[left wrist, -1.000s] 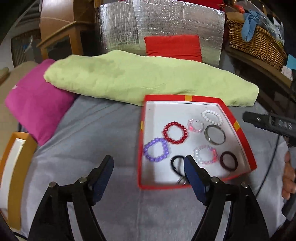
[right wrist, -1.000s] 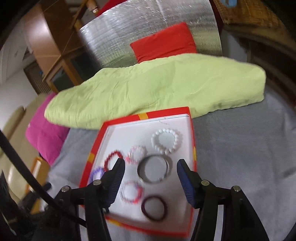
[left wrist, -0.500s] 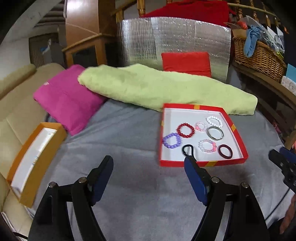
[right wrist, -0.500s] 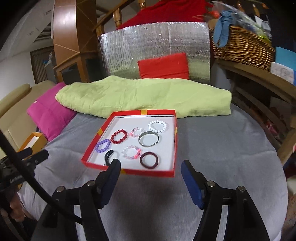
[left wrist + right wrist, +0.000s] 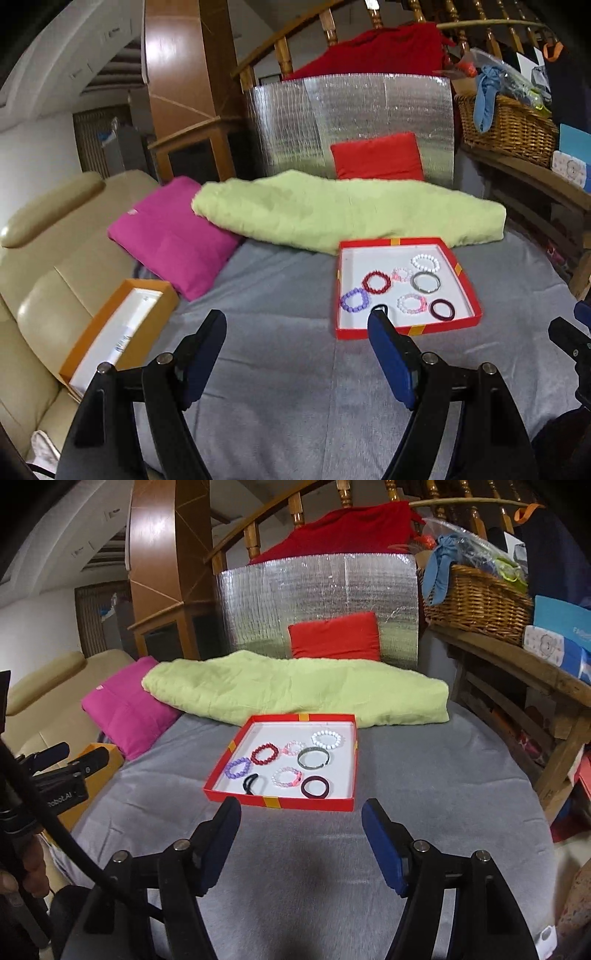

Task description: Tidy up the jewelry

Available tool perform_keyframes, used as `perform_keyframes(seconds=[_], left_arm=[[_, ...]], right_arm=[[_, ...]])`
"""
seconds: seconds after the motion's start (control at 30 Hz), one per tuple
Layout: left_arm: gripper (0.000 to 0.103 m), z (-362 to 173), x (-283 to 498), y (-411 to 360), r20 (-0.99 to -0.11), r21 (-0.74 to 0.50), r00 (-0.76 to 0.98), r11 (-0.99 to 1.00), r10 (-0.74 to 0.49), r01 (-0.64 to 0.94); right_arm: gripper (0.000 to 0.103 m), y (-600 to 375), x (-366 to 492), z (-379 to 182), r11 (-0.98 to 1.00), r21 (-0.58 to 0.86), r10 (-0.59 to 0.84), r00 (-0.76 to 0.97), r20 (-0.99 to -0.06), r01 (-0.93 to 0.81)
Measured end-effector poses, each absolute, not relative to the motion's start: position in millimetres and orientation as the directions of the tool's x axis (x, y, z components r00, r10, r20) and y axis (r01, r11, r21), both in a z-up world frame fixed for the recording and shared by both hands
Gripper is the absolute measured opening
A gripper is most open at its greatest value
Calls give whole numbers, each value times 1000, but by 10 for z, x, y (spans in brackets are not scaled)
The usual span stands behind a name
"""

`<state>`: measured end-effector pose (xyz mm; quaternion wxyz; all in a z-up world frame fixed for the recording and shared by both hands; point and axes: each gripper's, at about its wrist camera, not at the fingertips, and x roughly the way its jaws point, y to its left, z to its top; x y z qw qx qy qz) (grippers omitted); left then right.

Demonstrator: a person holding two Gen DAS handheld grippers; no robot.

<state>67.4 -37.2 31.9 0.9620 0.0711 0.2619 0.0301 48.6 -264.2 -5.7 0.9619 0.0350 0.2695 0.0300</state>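
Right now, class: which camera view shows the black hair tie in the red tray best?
The right wrist view: the black hair tie lies unobstructed near the front wall of the red tray. In the left wrist view the hair tie is mostly hidden behind a left gripper fingertip.

The one clearly legible mark is white lettering reading "Robot.AI", possibly with its first letters cut off, on the black body of the left gripper [image 5: 62, 775] at the left edge of the right wrist view. On the wooden shelf at the right of the same view, a blue box [image 5: 563, 620] bears pale letters beginning "FA", the rest too blurred to read. A white box [image 5: 545, 644] just below it shows a printed round figure but no readable words. A small white label on the magenta cushion [image 5: 131, 211] is too small to make out.
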Motion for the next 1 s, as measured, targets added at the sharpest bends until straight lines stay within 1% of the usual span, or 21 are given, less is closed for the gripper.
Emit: perform_keyframes(seconds=[0.17,0.3,0.43,0.57,0.77,1.0], left_arm=[[80,536,466,-358,-474,160,873,986,117,-45],[81,706,280,-332,-457,148,882,987,117,-54],[85,811,128,-326,-438,135,892,989,108,-53],[86,845,37,-344,-420,145,900,987,119,-63],[86,825,37,-328,-428,146,896,988,116,-58],[86,805,21,-288,-432,136,894,989,115,-61]], right_arm=[[73,-2622,214,189,995,89,82,867,-491,-44],[73,-2589,18,349,990,129,117,876,-469,-63],[76,-2497,-135,443,988,136,122,881,-458,-66],[77,-2424,-200,441,990,134,95,884,-457,-37],[77,-2452,-168,427,991,136,44,883,-467,22],[77,-2468,-142,437,990,137,29,880,-475,42]])
